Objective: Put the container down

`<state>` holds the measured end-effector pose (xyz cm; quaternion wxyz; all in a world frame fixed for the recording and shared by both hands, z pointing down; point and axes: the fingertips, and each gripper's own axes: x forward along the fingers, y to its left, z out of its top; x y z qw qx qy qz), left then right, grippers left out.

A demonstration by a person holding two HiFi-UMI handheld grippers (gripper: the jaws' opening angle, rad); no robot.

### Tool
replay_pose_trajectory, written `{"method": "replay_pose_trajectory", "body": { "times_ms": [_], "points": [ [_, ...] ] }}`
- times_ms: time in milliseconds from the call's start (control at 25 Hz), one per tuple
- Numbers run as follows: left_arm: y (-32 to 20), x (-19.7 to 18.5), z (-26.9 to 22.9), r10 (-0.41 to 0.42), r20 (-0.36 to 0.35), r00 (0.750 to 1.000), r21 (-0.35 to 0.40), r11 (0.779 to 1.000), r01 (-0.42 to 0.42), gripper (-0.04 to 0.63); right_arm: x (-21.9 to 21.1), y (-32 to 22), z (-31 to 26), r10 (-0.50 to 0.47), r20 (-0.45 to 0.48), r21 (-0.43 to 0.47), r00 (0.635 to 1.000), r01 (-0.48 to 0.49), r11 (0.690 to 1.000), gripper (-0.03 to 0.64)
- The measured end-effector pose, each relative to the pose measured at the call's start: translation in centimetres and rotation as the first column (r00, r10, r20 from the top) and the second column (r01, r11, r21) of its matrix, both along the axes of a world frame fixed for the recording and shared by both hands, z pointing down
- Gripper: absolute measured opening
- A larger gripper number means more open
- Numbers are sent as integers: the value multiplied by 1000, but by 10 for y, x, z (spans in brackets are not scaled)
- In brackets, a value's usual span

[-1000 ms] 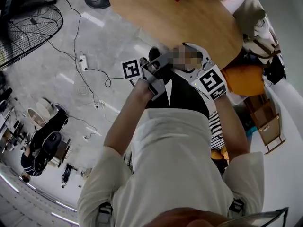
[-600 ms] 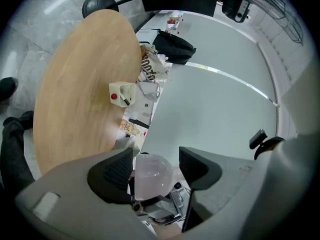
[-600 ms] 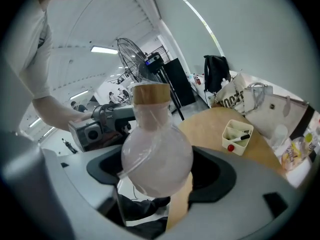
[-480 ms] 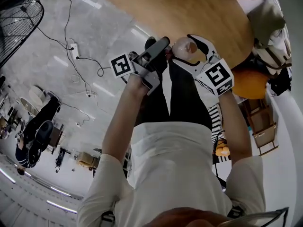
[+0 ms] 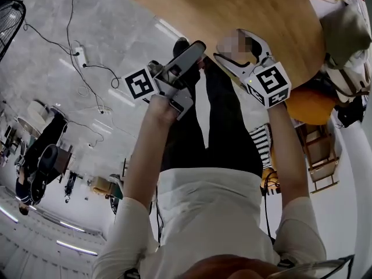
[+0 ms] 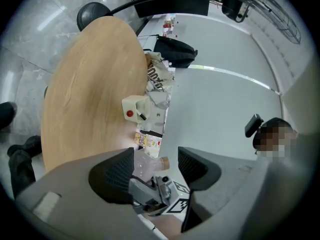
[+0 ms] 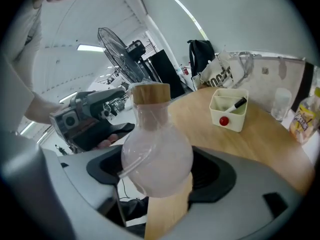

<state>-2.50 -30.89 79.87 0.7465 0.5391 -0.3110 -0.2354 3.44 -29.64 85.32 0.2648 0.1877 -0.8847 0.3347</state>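
Note:
The container is a round clear bottle point(image 7: 156, 156) with a wooden cap point(image 7: 150, 94). My right gripper point(image 7: 157, 174) is shut on its belly and holds it upright in the air. In the head view the right gripper point(image 5: 238, 48) is over the near edge of the round wooden table point(image 5: 256, 10); a mosaic patch covers the bottle there. The left gripper point(image 5: 187, 56) hovers just left of it, off the table. In the left gripper view its jaws point(image 6: 156, 161) stand open and empty, with the bottle point(image 6: 149, 159) seen beyond them.
A small white tray point(image 7: 229, 114) with a red knob and a marker stands on the table, with snack packets point(image 7: 302, 119) and bags behind it. A power strip with cables point(image 5: 81, 54) lies on the floor. A fan point(image 7: 117, 51) stands beyond the table.
Both grippers have risen towards the table edge, the right one carrying the bottle. The head view has swung, so less of the tabletop shows.

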Motion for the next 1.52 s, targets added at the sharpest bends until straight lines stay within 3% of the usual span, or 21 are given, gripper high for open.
{"method": "replay_pose_trajectory", "body": {
  "times_ms": [280,600,1120,1520],
  "points": [
    [15,-16,41,-18,-10,1000,-11,1000,18,264,-10,-7,75,41,-69,-5,997,-42,999,388],
    [24,-26,72,14,48,999,-30,999,-13,244,-15,-6,128,76,-136,-8,988,-77,997,388],
    [44,-41,89,-23,21,1000,-24,999,23,241,-15,-5,163,160,-196,58,967,-152,987,388],
    [53,-41,93,-8,16,1000,-10,1000,8,241,-11,1,168,173,-273,158,947,-133,978,390]
  ]
}}
